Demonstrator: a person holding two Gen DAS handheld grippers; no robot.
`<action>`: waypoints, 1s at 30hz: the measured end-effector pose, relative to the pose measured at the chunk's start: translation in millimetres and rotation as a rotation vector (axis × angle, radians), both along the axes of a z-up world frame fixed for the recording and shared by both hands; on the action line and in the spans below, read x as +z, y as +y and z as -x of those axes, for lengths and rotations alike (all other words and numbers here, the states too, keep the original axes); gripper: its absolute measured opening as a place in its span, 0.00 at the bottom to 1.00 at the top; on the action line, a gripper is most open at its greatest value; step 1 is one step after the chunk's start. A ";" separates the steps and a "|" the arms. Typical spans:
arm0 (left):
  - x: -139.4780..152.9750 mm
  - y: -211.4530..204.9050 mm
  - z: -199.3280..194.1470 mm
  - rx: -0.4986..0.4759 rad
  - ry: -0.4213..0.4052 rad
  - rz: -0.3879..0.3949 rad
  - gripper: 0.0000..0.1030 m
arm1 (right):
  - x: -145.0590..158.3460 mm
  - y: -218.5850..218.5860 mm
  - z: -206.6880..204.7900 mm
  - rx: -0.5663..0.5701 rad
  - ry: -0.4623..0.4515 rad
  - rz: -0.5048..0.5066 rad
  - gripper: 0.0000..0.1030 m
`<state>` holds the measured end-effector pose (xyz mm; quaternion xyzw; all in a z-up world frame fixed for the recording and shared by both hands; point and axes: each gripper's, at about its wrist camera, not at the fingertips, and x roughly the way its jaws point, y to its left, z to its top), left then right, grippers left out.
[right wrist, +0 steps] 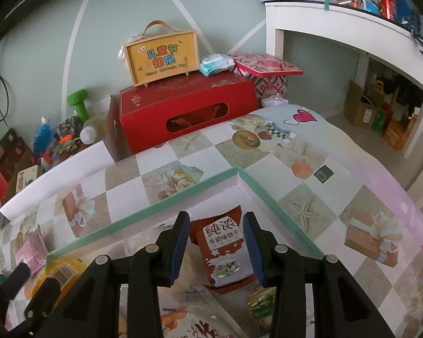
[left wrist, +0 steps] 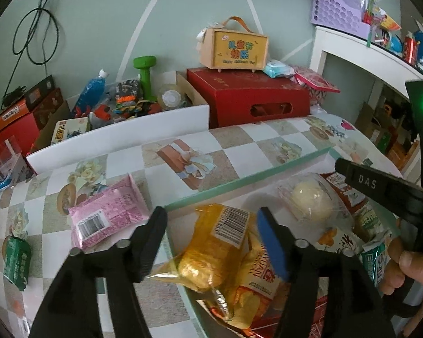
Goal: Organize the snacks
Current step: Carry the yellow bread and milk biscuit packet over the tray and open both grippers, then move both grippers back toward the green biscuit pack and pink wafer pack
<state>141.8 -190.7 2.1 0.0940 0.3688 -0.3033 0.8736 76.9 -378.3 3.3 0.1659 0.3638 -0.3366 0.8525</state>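
Surface: patterned tablecloth (left wrist: 183,146) under a teal-rimmed tray (right wrist: 160,202).
Left gripper (left wrist: 211,242): jaws apart, over a yellow snack pack (left wrist: 211,250) in the tray, pads clear.
Right gripper (right wrist: 215,246): jaws narrow, red biscuit packet (right wrist: 222,245) between them; contact cannot be told.
Outside tray: pink packet (left wrist: 107,217), green packet (left wrist: 15,256) on the left.
Left view only: wrapped round bun (left wrist: 310,200) in the tray.
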 end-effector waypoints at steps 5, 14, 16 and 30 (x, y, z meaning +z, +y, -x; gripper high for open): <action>-0.4 10.6 -7.1 0.052 -0.001 -0.017 0.68 | 1.5 0.4 0.4 -0.011 0.000 0.002 0.73; -5.5 29.8 -21.6 0.132 0.020 -0.022 0.87 | -0.2 10.1 -8.5 0.046 0.008 0.000 0.89; -5.0 34.4 -23.5 0.147 0.023 -0.010 0.88 | -0.7 13.2 -11.0 0.060 0.011 0.003 1.00; -6.3 58.7 -36.3 0.245 0.038 0.071 0.91 | -7.2 24.0 -20.7 0.102 0.053 0.014 1.00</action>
